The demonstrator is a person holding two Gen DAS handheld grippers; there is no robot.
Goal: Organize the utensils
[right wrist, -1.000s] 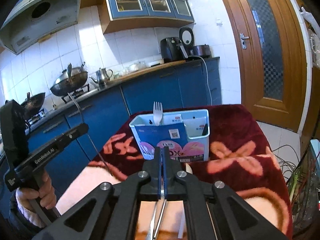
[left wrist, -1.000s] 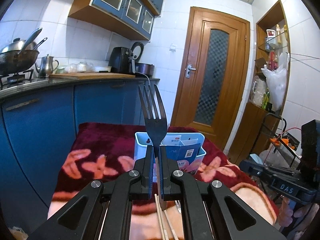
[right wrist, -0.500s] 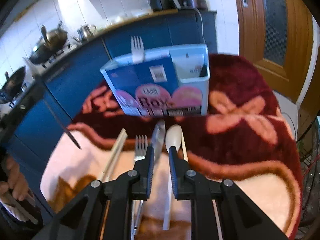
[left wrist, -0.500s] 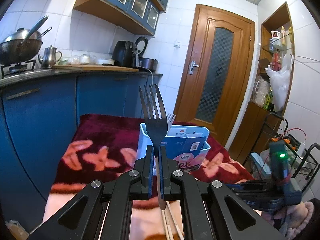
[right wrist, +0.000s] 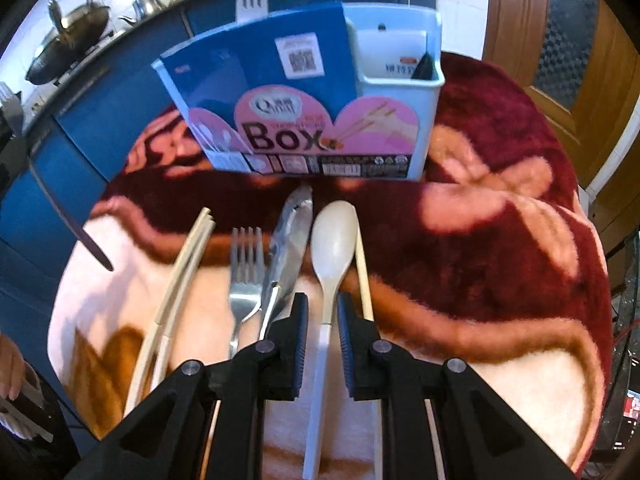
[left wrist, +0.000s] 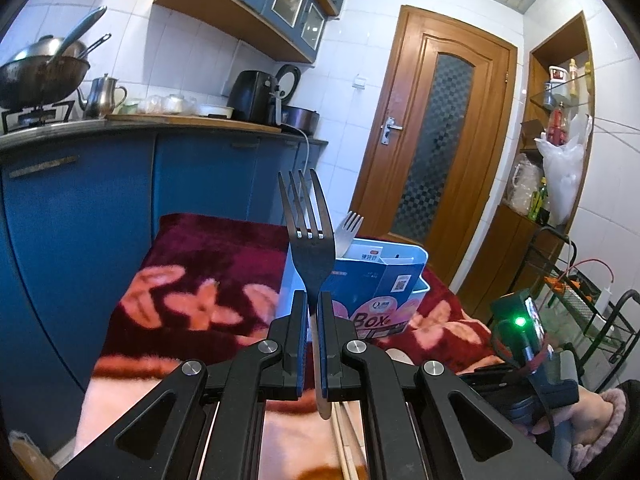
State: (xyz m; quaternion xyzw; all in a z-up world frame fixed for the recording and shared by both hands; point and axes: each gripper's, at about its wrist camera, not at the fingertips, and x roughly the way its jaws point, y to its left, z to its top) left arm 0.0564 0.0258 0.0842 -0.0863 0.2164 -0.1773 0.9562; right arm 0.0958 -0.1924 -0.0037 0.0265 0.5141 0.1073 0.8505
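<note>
Left gripper [left wrist: 314,304] clenches a stiff steel fork [left wrist: 308,236] at its neck; right gripper [right wrist: 323,308], spread wide, straddles the light plastic spoon [right wrist: 332,248]'s slim, slippery handle.

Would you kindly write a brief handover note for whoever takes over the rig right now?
Left gripper: shut on a dark fork, tines up, near the utensil box.
Right gripper: open, fingers either side of the white spoon handle, not yet closed.
Done: one silver fork stands in the box.
Left on the blanket: spoon, silver fork, knife, chopsticks, plus the held fork.
</note>
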